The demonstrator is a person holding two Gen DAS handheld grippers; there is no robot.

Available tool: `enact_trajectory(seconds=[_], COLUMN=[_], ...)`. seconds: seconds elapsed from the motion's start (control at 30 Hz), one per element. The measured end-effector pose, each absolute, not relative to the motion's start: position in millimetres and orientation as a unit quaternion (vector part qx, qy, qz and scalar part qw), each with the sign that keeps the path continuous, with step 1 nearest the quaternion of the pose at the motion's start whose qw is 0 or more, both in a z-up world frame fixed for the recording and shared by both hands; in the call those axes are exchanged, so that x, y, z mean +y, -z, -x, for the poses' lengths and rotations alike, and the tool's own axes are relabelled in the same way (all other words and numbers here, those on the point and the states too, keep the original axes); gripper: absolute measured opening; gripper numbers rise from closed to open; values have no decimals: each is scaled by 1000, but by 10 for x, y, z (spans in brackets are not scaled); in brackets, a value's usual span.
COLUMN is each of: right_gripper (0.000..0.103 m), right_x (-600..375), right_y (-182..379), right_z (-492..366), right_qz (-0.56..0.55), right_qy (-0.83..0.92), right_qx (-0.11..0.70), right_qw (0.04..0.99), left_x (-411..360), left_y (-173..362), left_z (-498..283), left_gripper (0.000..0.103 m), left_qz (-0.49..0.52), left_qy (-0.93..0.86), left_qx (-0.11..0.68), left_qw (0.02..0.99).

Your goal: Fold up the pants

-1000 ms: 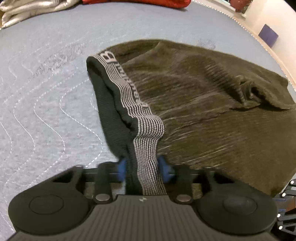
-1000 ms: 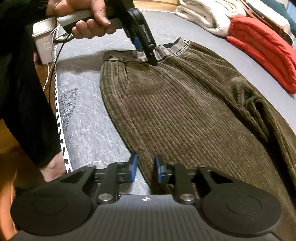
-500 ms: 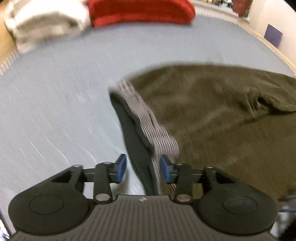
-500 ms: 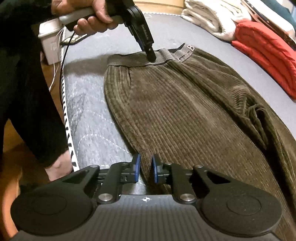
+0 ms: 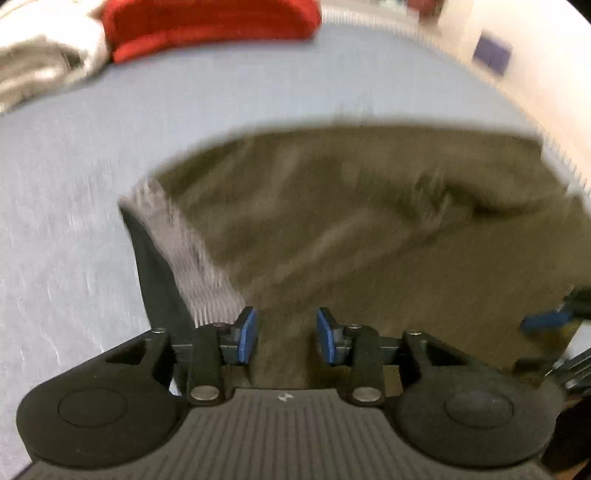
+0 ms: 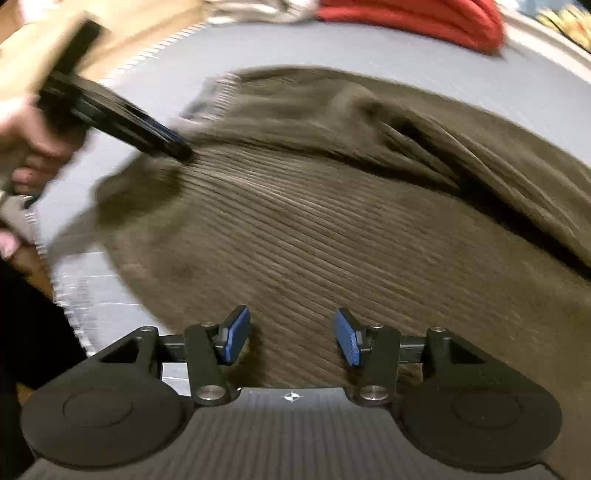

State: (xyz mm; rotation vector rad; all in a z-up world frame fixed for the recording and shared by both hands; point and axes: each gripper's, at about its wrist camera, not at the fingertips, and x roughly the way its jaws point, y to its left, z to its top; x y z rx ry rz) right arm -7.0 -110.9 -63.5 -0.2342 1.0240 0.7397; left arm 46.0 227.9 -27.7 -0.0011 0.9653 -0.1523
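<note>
Brown corduroy pants (image 6: 332,229) lie spread on a grey quilted bed (image 5: 74,184), their striped grey waistband (image 5: 192,251) at the left end. In the blurred left wrist view my left gripper (image 5: 287,332) hovers just over the cloth beside the waistband. Its jaws are closing, with fabric showing below the gap and neither pad pressing on it. The right wrist view shows that left gripper (image 6: 166,142) tipped down at the waist end. My right gripper (image 6: 291,336) hangs over the near edge of the pants, jaws opening wide, nothing pinched.
A red folded cloth (image 5: 207,26) and pale cloths (image 5: 44,66) lie at the far side of the bed. The bed's edge (image 6: 74,317) runs at the left, where a hand (image 6: 22,122) holds the left gripper. A wall (image 5: 535,92) stands at far right.
The left gripper let go of the waistband, lifted and shifted right over the cloth. The right gripper rolled, moved over the pants and opened, leaving the edge it had pinched.
</note>
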Motion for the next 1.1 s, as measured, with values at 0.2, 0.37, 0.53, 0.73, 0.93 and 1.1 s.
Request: enact_trajectory(seconds=[0.2, 0.37, 0.53, 0.73, 0.93, 1.1], right_gripper=[57, 57, 60, 62, 62, 62], right_x=[-1373, -1490, -1688, -1987, -2204, -2398], right_y=[450, 297, 193, 108, 45, 38], right_z=[-186, -305, -416, -544, -663, -809], right_qz=[39, 10, -14, -45, -71, -91], right_qy=[-288, -263, -243, -207, -174, -133], right_qx=[480, 472, 465, 458, 457, 449], right_qw=[828, 841, 852, 863, 869, 879], left_x=[2264, 2365, 2484, 2690, 2408, 2189], left_y=[-64, 197, 566, 865, 627, 84], left_z=[-964, -1641, -2113, -2330, -2097, -1314], left_gripper=[44, 50, 67, 59, 11, 10], left_qz=[-13, -42, -81, -75, -139, -150], left_qy=[38, -8, -20, -5, 17, 47], left_qx=[403, 398, 410, 425, 399, 324], left_qw=[914, 916, 908, 902, 906, 933])
